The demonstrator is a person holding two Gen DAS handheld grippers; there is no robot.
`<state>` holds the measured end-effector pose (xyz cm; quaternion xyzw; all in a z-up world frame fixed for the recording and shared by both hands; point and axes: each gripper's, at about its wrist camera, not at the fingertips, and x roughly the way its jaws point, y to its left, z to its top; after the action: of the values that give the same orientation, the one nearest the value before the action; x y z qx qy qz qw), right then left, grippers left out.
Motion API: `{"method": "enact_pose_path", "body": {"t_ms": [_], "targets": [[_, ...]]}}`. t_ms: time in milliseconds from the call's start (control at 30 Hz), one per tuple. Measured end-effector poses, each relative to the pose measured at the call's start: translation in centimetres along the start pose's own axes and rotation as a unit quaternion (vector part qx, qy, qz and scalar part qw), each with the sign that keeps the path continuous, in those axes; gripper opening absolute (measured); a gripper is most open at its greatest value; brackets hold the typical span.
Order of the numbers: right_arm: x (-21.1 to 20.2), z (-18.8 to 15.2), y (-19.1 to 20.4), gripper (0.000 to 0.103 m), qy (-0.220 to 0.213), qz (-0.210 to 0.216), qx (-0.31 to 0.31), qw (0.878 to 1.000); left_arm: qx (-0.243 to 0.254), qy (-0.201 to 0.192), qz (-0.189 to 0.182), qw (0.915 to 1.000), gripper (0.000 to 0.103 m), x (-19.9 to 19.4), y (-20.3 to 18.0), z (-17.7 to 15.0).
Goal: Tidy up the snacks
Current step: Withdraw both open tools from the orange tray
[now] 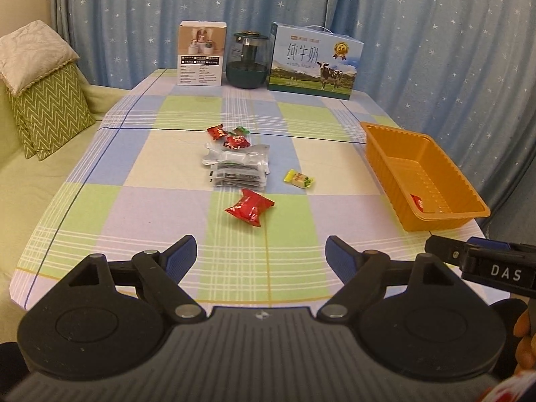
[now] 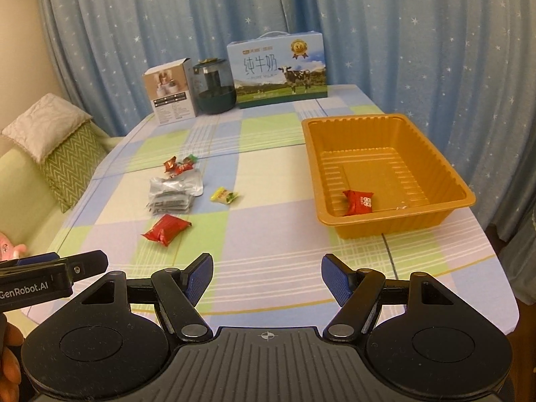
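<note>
One orange tray [image 2: 435, 181] sits ahead and to the right of the right gripper [image 2: 267, 279], with one red snack packet [image 2: 358, 202] inside it. On the tabletop [image 2: 268, 241], ahead and to the left of that gripper, lie one larger red packet [image 2: 166, 229], one yellow candy [image 2: 223, 196], one stack of silver-grey sachets [image 2: 174, 194] whose number cannot be told, and a cluster of about three small red and green candies [image 2: 179, 164]. Farther off stand two boxes, one white [image 2: 169, 92] and one a milk carton [image 2: 278, 70], plus one dark jar [image 2: 214, 87]. Two grippers show, the left [image 1: 261, 258] also empty.

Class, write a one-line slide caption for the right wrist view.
Open right gripper faces an orange tray holding one red snack; other snacks wait on the checked tablecloth.
</note>
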<state>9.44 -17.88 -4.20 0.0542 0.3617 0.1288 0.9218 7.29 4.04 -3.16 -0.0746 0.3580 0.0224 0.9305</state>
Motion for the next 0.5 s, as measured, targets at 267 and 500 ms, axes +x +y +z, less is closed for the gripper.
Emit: {"method": "enact_pose_path", "body": {"t_ms": [267,500], "targets": [[1.0,-0.5,0.1,0.071,0.0,0.008,0.005,1.0,0.009,0.007,0.0,0.9999,0.082,1.5,1.0,-0.2],[3.1,-1.1,0.4,0.071,0.003,0.025,-0.005,1.0,0.042,0.019,-0.01,0.9989,0.079,4.3,1.4,-0.1]]}}
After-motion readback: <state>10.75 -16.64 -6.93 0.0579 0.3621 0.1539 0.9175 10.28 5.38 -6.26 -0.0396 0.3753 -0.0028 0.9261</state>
